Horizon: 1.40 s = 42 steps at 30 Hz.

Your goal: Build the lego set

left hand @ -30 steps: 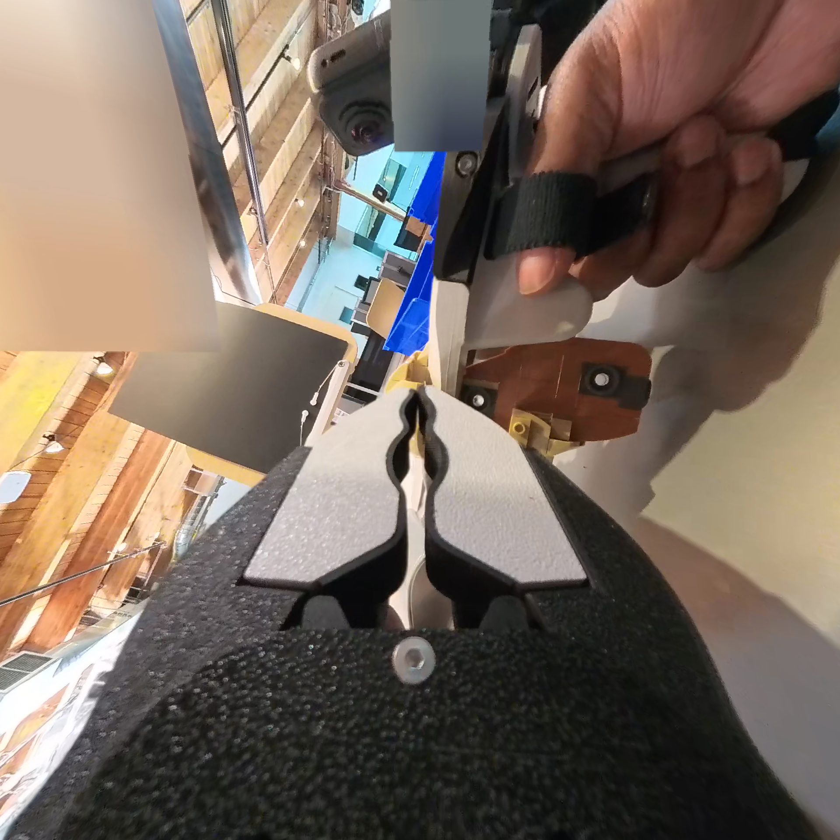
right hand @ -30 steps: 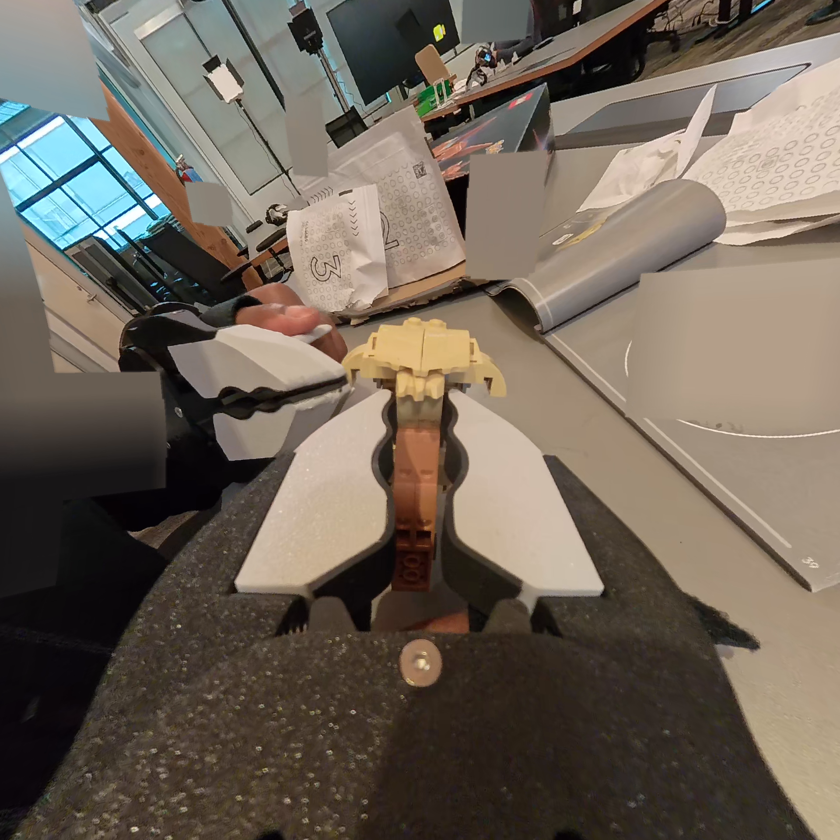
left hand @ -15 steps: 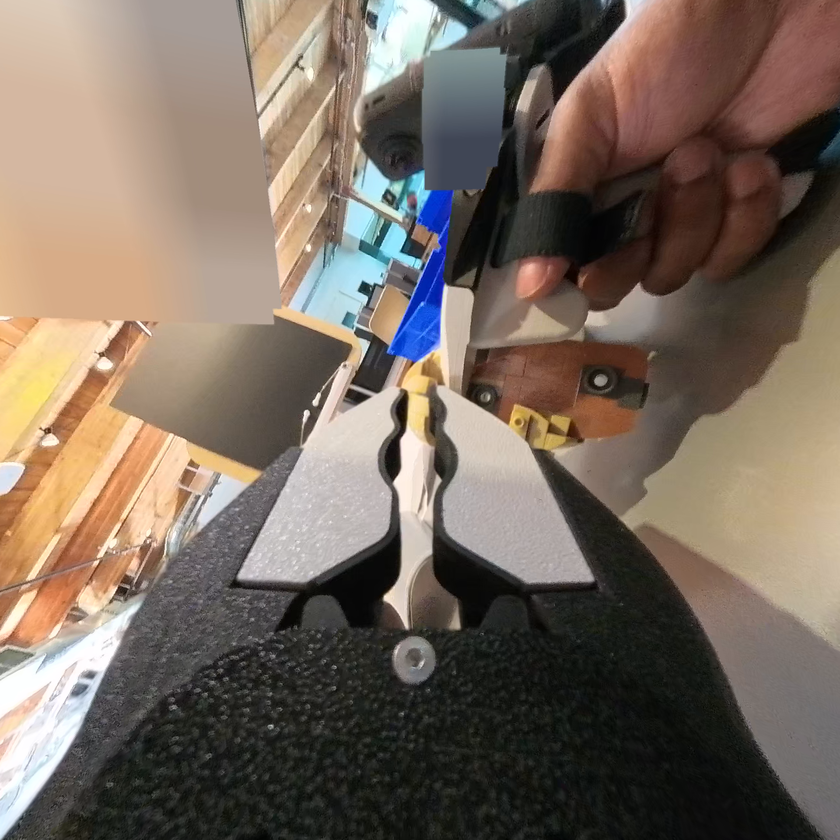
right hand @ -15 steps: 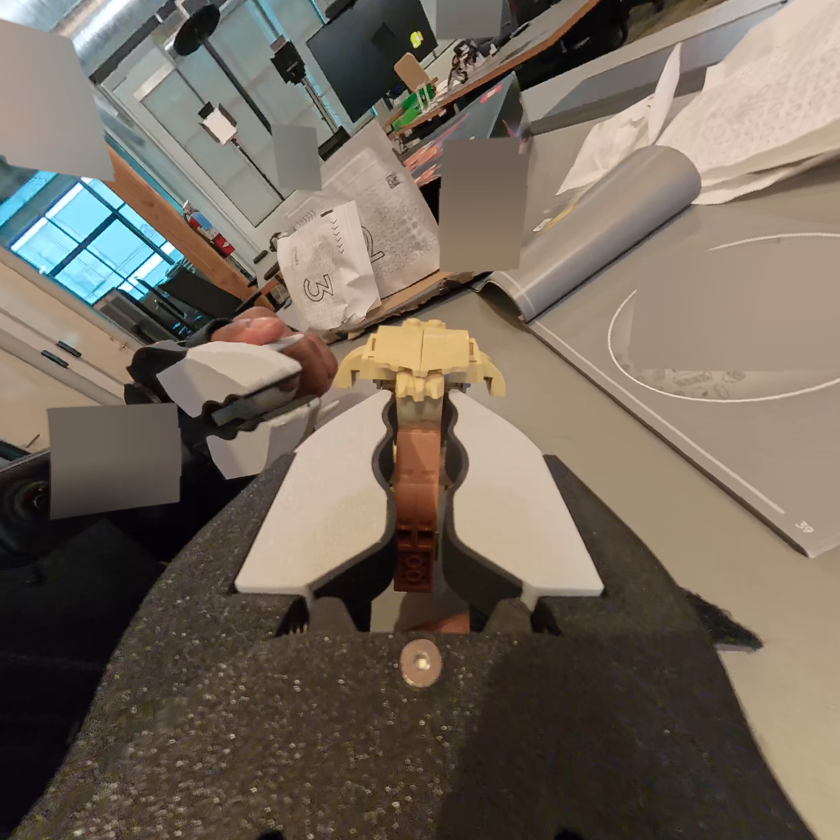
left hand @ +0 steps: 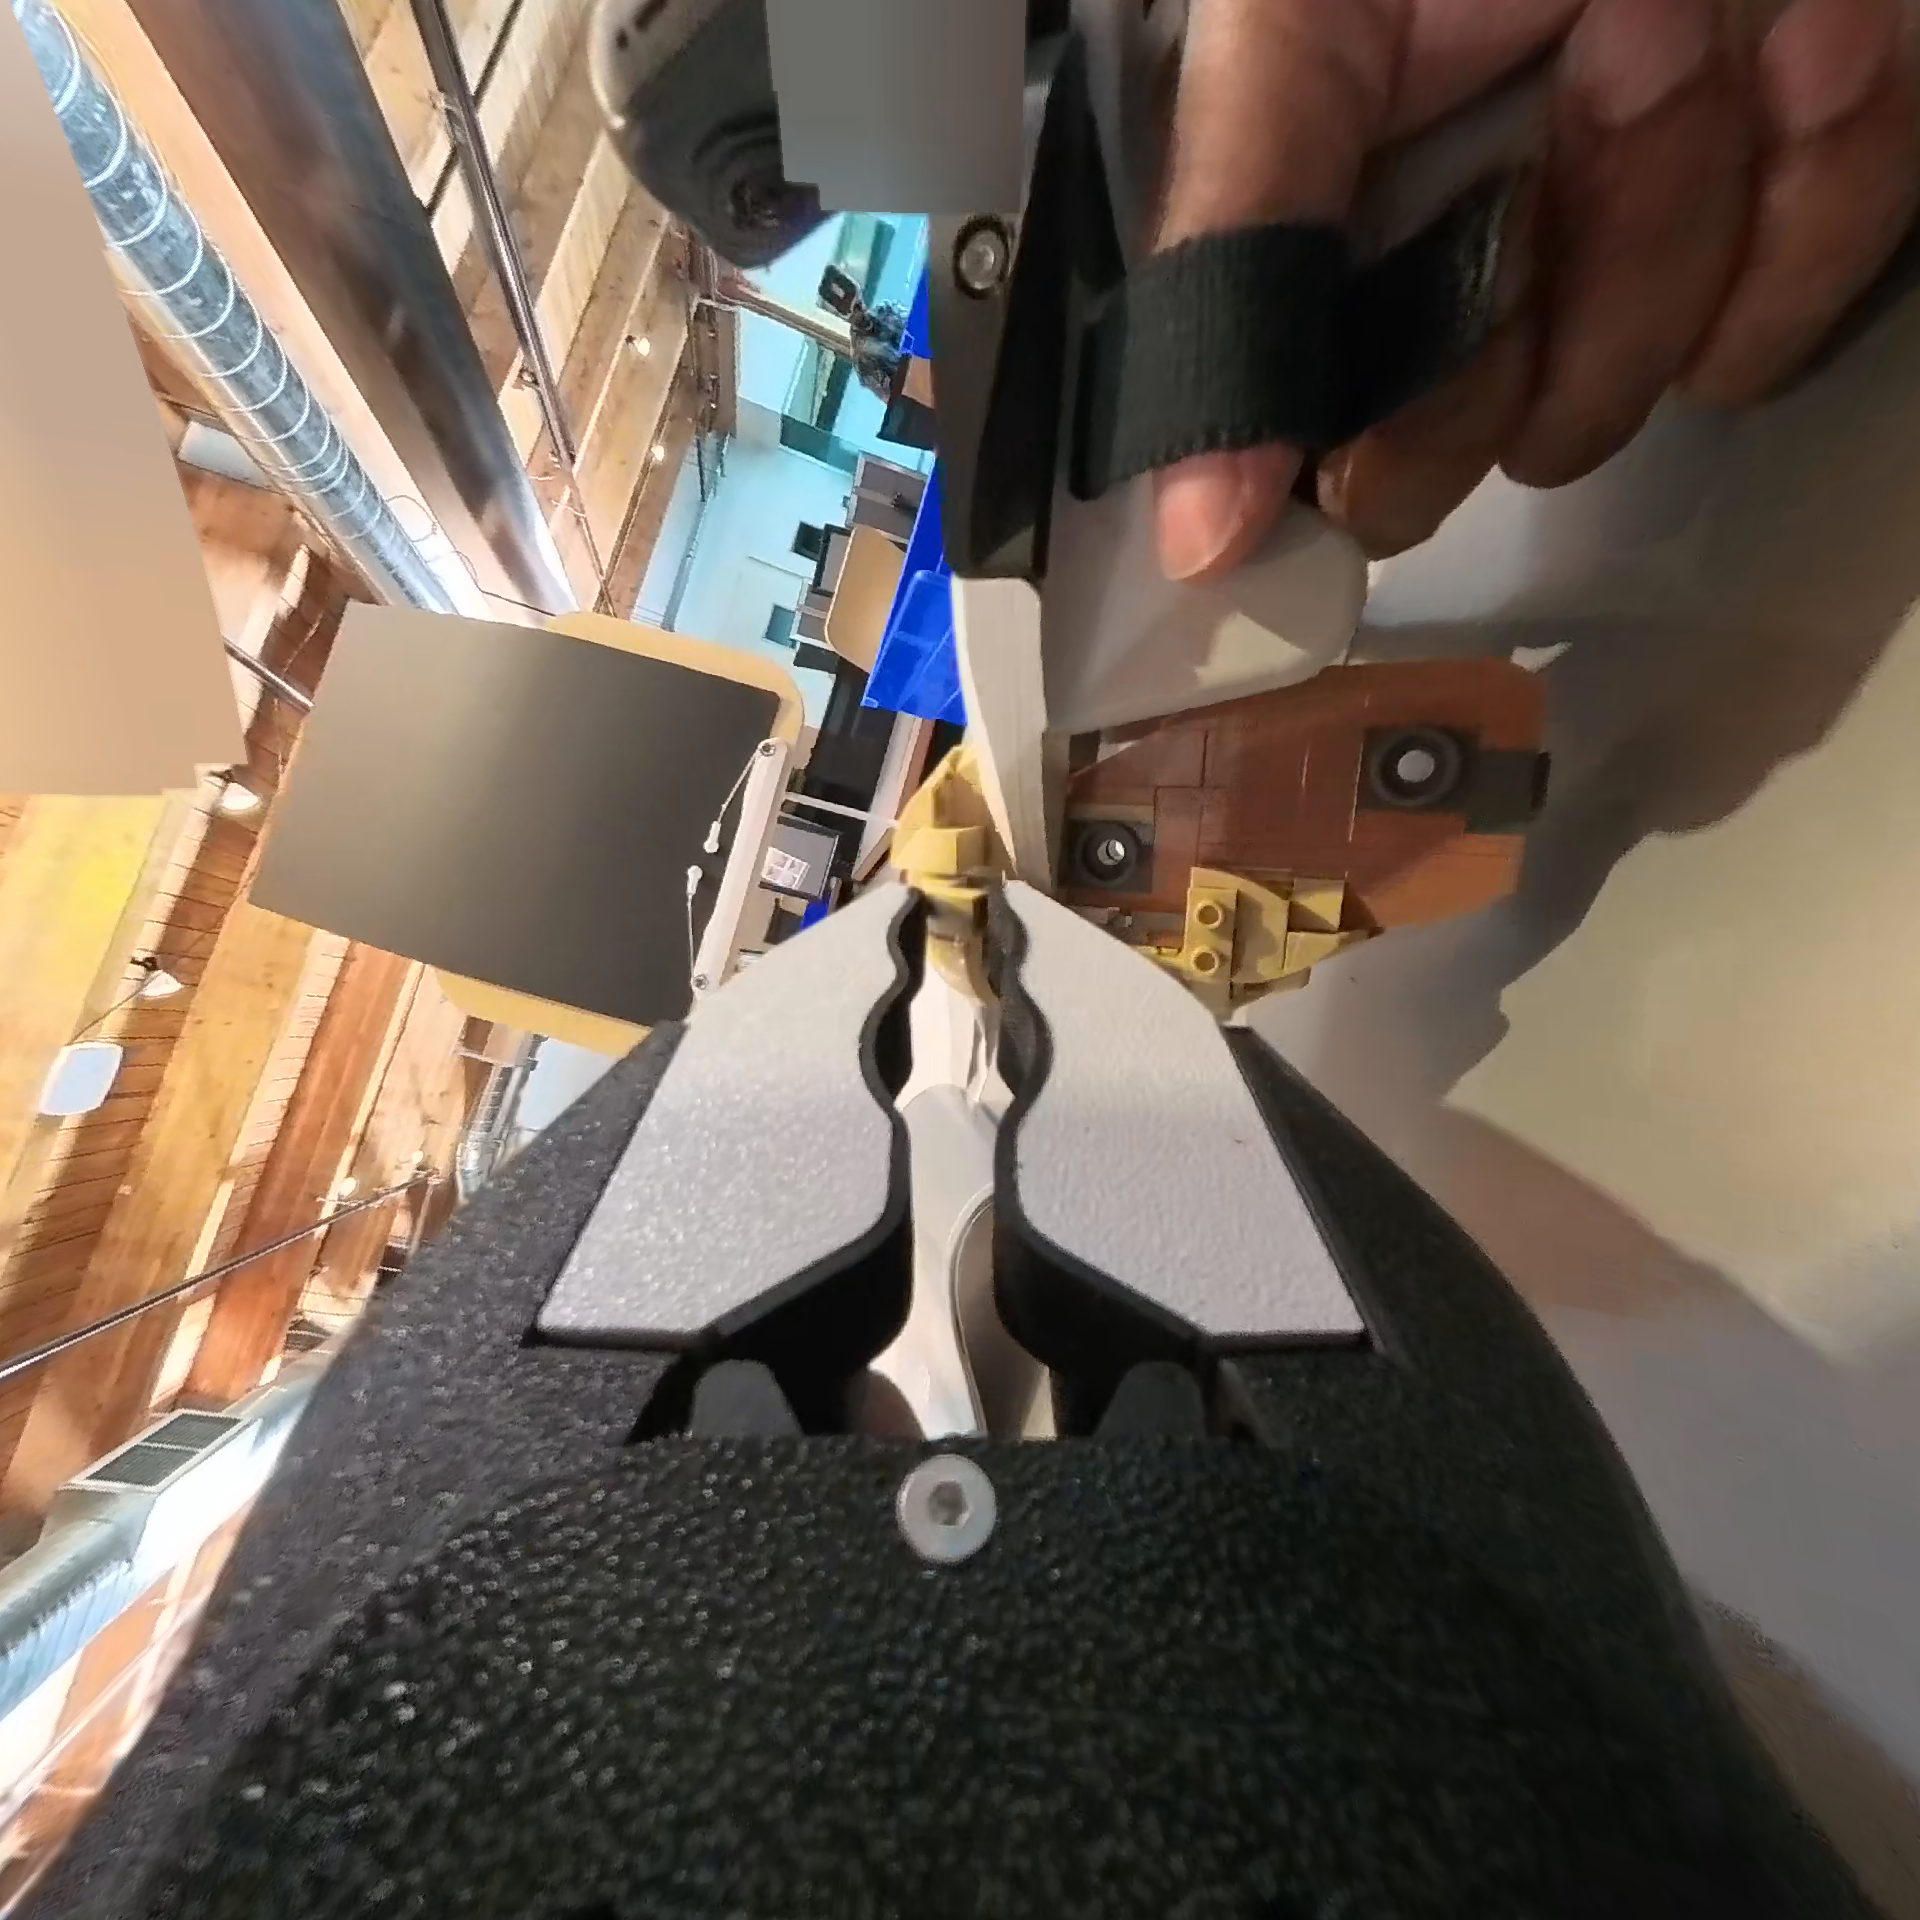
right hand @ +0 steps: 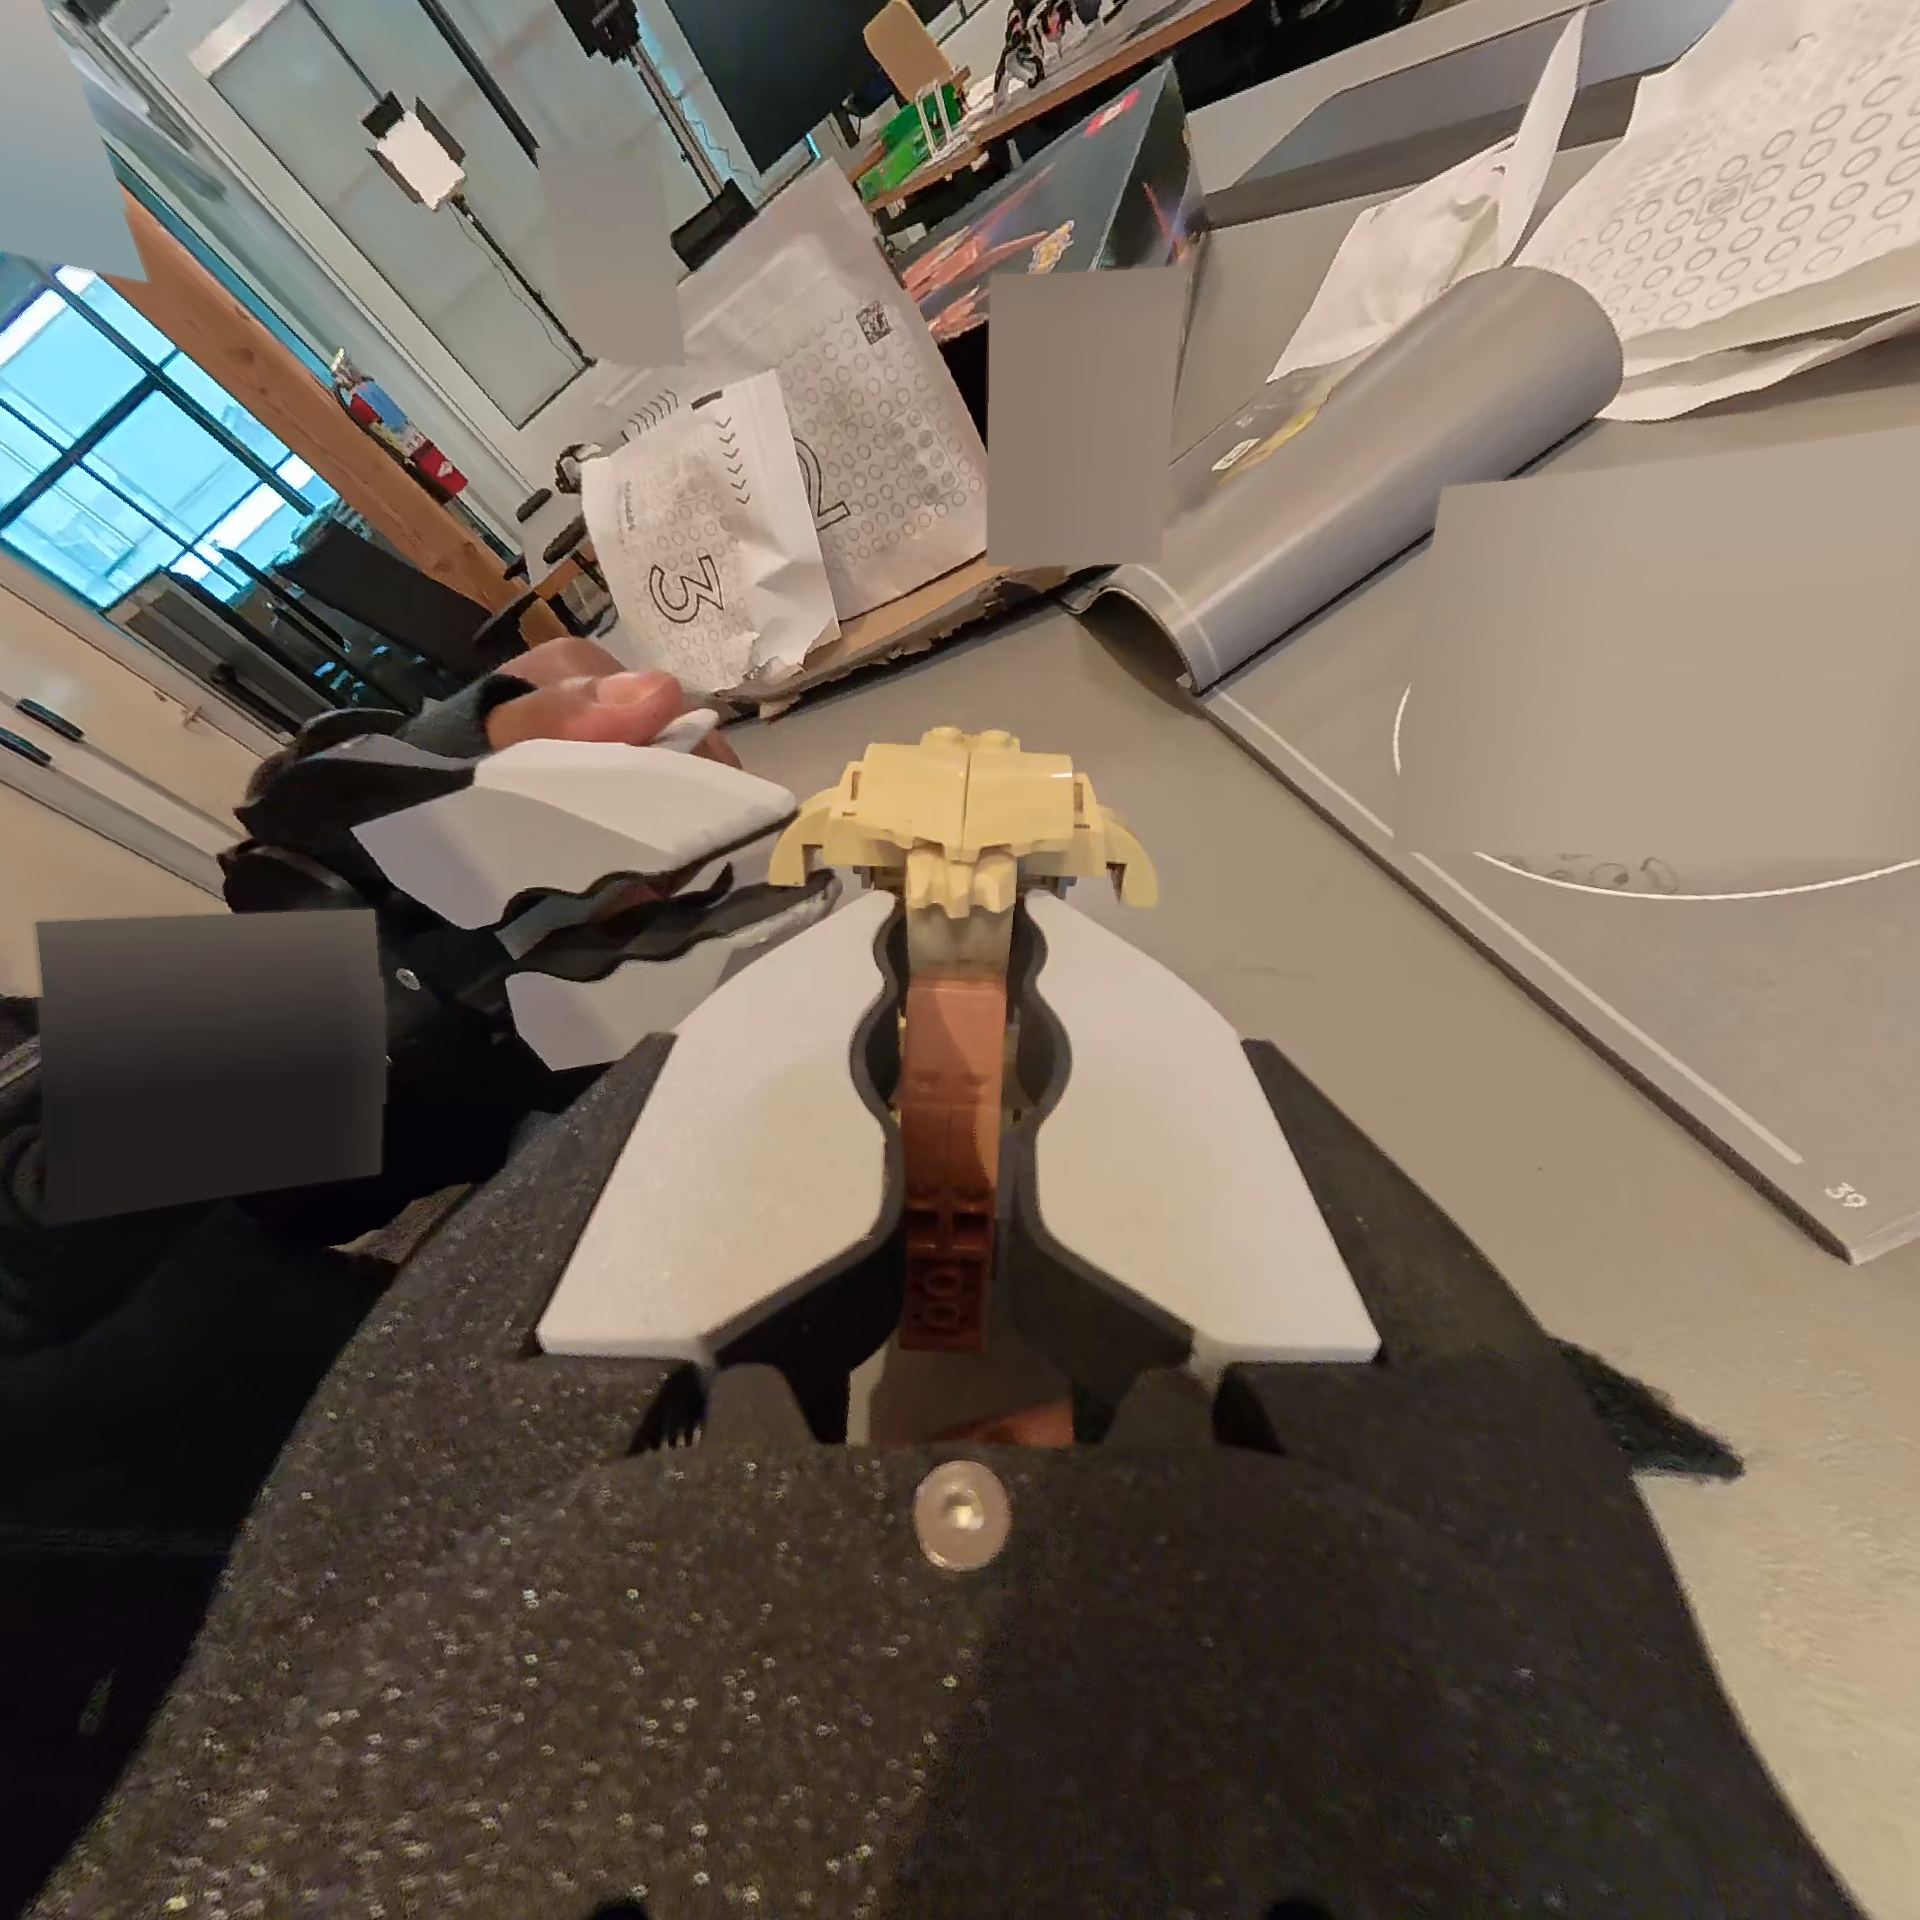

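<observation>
The brick model (right hand: 954, 935), brown body with a tan cap, sits clamped edge-on between the pads of the right tool (right hand: 956, 914); both pads press its flat brown sides and it is held above the grey worktop (right hand: 1299, 997). The tan cap sticks out past the fingertips.

The left tool (left hand: 951, 914) comes in from the side, jaws slightly parted, its tips around a small tan piece (left hand: 951, 935) at the cap's edge. One pad looks to touch it; I cannot tell whether both press.

Risk, as I judge it: the model is studded plastic, smooth and hard, pressed together only by friction. A sideways pull or twist from the left tool could pop the cap off or pivot the narrow body in the right tool's grip. The tan piece is small and curved, so it could slip from the wavy pads and drop.

An open booklet (right hand: 1558, 935) and paper bags (right hand: 717, 530), thin and crinkled, lie beyond.
</observation>
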{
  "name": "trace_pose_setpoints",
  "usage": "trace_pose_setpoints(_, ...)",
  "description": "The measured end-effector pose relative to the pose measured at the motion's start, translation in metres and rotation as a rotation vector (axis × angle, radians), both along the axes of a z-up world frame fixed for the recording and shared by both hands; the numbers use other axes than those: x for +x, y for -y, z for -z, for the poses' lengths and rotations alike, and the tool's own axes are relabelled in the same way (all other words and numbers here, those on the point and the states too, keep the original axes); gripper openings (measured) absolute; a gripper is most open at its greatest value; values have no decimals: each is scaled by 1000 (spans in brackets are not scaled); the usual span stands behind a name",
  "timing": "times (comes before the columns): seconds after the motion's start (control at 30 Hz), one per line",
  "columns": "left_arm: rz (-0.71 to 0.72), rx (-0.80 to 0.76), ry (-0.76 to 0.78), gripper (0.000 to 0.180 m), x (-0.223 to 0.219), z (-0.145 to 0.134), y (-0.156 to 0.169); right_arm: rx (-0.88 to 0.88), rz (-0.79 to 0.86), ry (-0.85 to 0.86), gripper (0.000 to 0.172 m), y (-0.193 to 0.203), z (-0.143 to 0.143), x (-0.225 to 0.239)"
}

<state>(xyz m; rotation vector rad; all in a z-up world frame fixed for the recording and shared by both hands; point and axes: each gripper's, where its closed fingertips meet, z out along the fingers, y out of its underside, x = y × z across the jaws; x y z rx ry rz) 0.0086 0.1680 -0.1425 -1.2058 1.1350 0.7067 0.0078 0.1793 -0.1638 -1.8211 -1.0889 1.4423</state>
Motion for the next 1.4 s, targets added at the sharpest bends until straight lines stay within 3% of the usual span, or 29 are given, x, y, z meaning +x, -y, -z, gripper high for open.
trace_pose_setpoints(0.57,24,-71,-24,10,2,3,4,160,-27,34,18,2,1,5)
trace_pose_setpoints(1.27,37,-84,-18,10,3,4,5,211,-26,44,18,4,1,7)
trace_pose_setpoints(1.4,25,-92,9,10,3,3,3,140,-18,34,18,1,1,5)
